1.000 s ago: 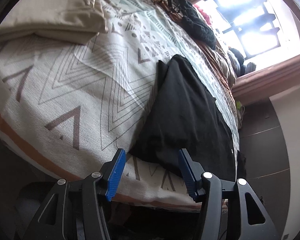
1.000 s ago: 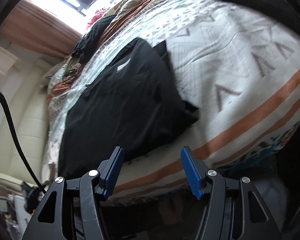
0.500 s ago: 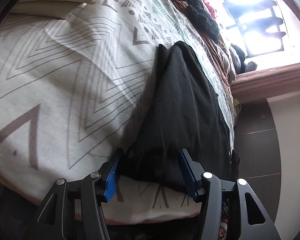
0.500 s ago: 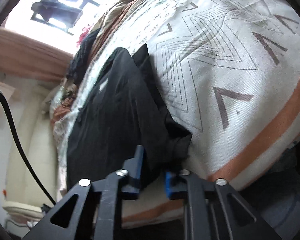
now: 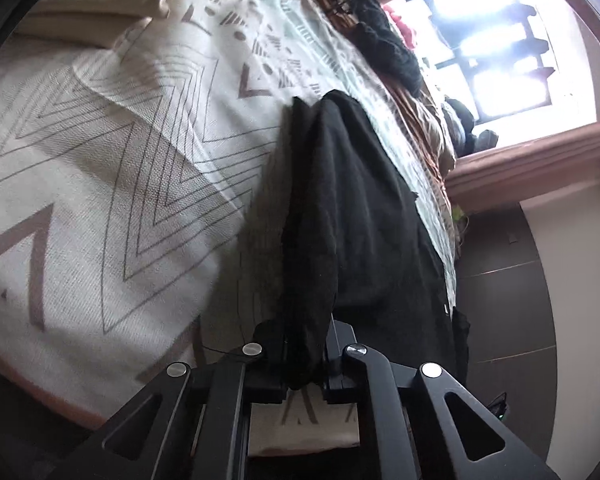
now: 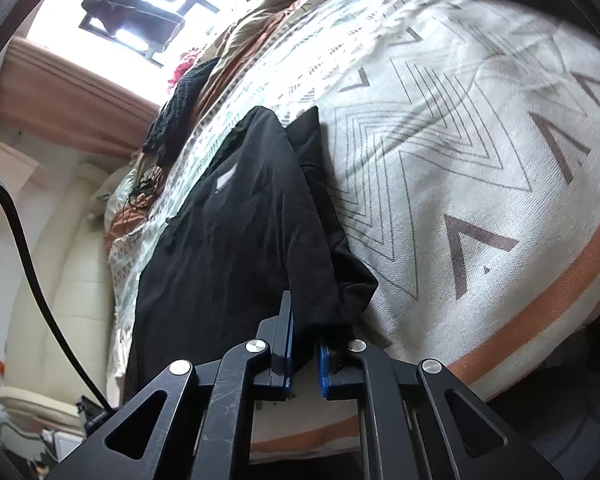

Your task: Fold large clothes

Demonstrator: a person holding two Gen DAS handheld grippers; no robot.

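both grippers were clamped on the black garment's (image 5: pixel 364 208) near hem, left gripper (image 5: pixel 305 364) and right gripper (image 6: pixel 305 354) apart along it, likely ready to carry it across the patterned bedspread (image 6: pixel 480 152).

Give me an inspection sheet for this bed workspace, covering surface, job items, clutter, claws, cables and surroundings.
Surface: bedspread with chevron pattern and an orange stripe near its edge.
Job's things: black garment lying flat, near edge pinched up.
Clutter: dark knit item beside red fabric near the window; beige bedding at one corner.
Grippers: left claw shut on garment edge; right claw shut on garment edge.
Cables: black cable curving at the right view's left side.
Surroundings: bright window; cream padded headboard.
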